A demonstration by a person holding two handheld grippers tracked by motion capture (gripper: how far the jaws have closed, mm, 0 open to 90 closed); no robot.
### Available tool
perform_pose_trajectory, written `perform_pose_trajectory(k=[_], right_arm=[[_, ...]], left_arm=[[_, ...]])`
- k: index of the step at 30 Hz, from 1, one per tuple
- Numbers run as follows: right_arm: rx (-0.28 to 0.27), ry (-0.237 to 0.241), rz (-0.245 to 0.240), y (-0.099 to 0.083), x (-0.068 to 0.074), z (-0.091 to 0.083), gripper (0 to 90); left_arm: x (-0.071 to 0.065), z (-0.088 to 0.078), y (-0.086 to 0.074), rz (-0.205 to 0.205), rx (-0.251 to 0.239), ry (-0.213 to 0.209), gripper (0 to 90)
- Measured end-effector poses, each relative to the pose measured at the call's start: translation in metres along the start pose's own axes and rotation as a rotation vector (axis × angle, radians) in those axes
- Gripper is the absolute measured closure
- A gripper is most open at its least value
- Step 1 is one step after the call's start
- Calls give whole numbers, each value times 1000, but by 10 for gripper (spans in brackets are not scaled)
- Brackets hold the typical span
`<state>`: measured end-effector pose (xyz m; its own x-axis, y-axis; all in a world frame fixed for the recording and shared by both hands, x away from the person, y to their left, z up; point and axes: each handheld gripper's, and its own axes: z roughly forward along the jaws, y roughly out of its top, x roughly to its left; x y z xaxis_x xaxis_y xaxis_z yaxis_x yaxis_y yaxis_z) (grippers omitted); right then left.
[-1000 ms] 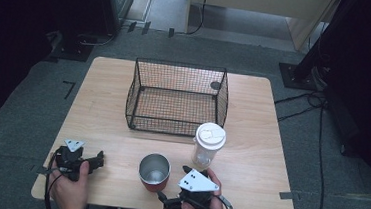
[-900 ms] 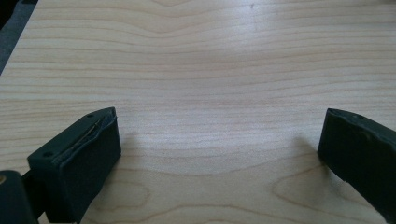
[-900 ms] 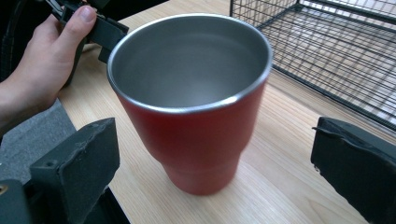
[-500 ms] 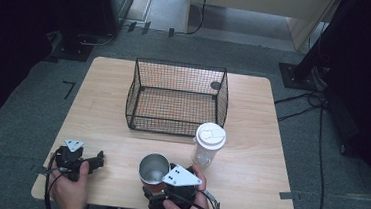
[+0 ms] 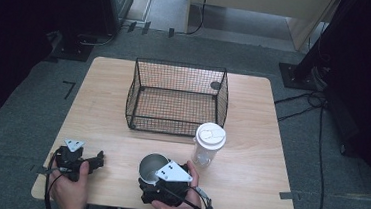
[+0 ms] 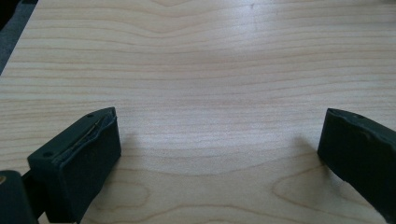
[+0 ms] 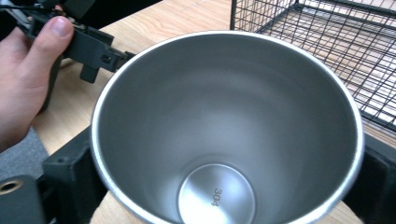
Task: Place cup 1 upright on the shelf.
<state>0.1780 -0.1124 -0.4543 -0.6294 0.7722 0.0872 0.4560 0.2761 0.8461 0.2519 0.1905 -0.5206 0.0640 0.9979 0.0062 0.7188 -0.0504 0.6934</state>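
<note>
Fingers (image 7: 65,172) of my right gripper (image 5: 160,175) have just been closing and now flank the steel cup (image 5: 152,166), seemingly touching its sides; left gripper (image 6: 219,154) rests with jaws apart over bare wood. I list: table (image 5: 253,115), wire basket (image 5: 176,99), lidded plastic cup (image 5: 208,144), steel cup near the front edge.

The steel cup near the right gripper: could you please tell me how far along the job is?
Done: the right gripper has reached the steel cup, its fingers on either side, having just been closing. In hand: gripping it; contact is unclear. Left: the wire basket holds nothing, and the lidded cup stands outside. The left gripper is open above the table.
</note>
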Motion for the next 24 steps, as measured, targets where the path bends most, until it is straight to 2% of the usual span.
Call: perform_pose_trajectory(k=[18,24], right_arm=[[-22,-9,-14,1,1,3,69],[-23,-8,-2,2,1,3,71]], left_arm=[[0,0,0,0,0,0,1],[0,0,0,0,0,0,1]])
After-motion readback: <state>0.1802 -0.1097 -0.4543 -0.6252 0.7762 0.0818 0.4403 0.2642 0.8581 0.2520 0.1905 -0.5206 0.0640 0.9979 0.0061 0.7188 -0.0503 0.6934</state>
